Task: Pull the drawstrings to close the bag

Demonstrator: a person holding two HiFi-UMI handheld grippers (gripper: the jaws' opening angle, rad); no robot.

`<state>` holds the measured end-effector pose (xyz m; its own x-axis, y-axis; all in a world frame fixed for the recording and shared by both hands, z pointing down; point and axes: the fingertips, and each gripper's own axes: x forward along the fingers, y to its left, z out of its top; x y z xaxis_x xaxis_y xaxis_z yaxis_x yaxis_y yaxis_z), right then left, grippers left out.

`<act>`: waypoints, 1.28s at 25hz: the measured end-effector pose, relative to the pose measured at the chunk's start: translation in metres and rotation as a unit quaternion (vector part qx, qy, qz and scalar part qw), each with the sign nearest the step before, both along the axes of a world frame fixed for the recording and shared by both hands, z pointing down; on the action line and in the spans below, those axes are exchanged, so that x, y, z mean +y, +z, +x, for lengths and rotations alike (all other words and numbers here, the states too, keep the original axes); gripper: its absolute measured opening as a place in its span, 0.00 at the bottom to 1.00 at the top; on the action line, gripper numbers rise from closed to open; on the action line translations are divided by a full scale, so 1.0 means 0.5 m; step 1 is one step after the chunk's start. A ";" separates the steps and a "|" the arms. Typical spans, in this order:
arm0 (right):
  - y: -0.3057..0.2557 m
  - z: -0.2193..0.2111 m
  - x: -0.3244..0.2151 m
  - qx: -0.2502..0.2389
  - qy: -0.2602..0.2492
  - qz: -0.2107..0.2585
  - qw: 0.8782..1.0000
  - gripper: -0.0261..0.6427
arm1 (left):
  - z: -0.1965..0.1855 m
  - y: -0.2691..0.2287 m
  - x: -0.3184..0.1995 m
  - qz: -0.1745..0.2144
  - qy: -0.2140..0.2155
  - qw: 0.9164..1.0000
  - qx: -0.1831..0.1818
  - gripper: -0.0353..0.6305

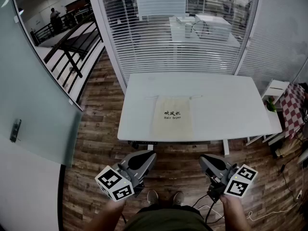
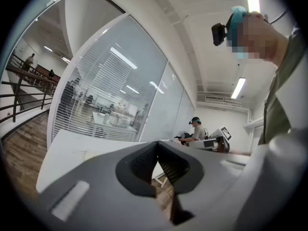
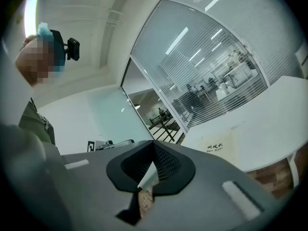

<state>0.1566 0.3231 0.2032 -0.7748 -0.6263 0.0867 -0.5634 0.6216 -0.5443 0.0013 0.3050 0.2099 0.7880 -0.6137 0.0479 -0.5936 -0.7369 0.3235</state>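
A beige drawstring bag printed "Hair Dryer" lies flat on the white table, its mouth at the far end. A thin drawstring trails from each top corner. Both grippers hang low in front of my body, well short of the table and apart from the bag. The left gripper is shut with nothing in it; in its own view the jaws meet at the tips. The right gripper is also shut and empty, and its view shows the bag beyond the jaws.
Behind the table is a glass wall with blinds. A white stool and a red checked cloth are at the right. Cables lie on the wooden floor. My shoes are below the table's near edge.
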 end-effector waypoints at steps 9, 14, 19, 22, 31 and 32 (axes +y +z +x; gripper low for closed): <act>0.020 0.051 0.026 -0.008 -0.013 -0.009 1.000 0.05 | 0.058 0.017 0.028 -0.007 -0.006 1.000 -0.011 0.06; 0.015 0.075 0.045 -0.017 -0.037 -0.004 0.999 0.05 | 0.096 0.012 0.045 0.004 -0.012 1.000 -0.027 0.06; 0.015 0.082 0.053 -0.016 -0.050 0.000 0.999 0.05 | 0.116 0.011 0.064 0.018 -0.018 0.999 -0.040 0.06; 0.021 0.085 0.053 -0.015 -0.050 -0.007 0.999 0.05 | 0.111 0.023 0.070 0.009 -0.027 0.999 -0.039 0.06; 0.050 0.085 0.028 -0.002 -0.043 -0.025 0.999 0.05 | 0.087 0.061 0.037 -0.004 -0.032 0.999 -0.033 0.06; 0.055 0.083 0.019 0.000 -0.042 -0.028 0.999 0.05 | 0.083 0.066 0.027 -0.006 -0.032 0.999 -0.032 0.06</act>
<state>0.1981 0.3327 0.2305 -0.8241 -0.5537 0.1194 -0.5106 0.6350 -0.5797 0.0427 0.3186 0.2429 0.7428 -0.6613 0.1045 -0.6585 -0.6936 0.2919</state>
